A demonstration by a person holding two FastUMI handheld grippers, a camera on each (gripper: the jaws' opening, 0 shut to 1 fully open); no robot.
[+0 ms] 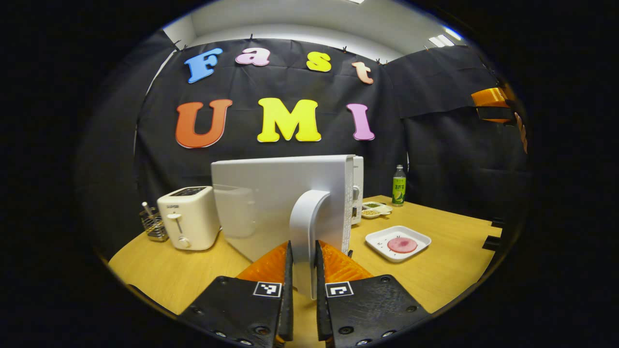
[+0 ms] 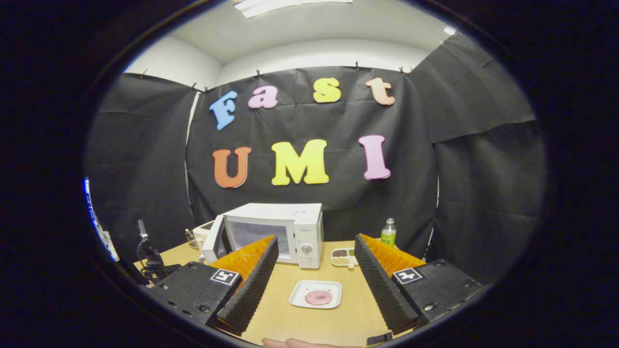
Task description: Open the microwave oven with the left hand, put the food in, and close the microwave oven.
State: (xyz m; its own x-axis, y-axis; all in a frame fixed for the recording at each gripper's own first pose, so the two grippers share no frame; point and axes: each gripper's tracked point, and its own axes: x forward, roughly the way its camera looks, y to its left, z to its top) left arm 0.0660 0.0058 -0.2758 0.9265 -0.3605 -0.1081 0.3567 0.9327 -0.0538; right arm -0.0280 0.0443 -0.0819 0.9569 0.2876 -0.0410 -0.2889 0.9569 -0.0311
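Left gripper (image 1: 303, 270): low centre of the left gripper view, and there it is, both fingers clenched on the door handle (image 1: 309, 227), the white curved bar squeezed between them.
Microwave door (image 1: 283, 203): swung out, its broad white face across the middle of the left gripper view; in the right gripper view it stands ajar at the left side of the oven.
Microwave oven (image 2: 283, 232): centre of the right gripper view, at the back of the wooden table (image 2: 309, 314), control knobs on its right side.
Right gripper (image 2: 314, 275): fingers spread wide apart at the bottom of the right gripper view, holding nothing.
Food (image 2: 318, 297): a pink round slice on a white square plate (image 2: 297, 299), lower centre of the right gripper view, in front of the oven; lower right of the door in the left gripper view.
Toaster (image 1: 189, 224): left of the door, a wire basket (image 1: 154, 227) just beside it.
Green bottle (image 1: 399, 186): upright, right of the oven, with a small divided dish (image 1: 376, 209) near it.
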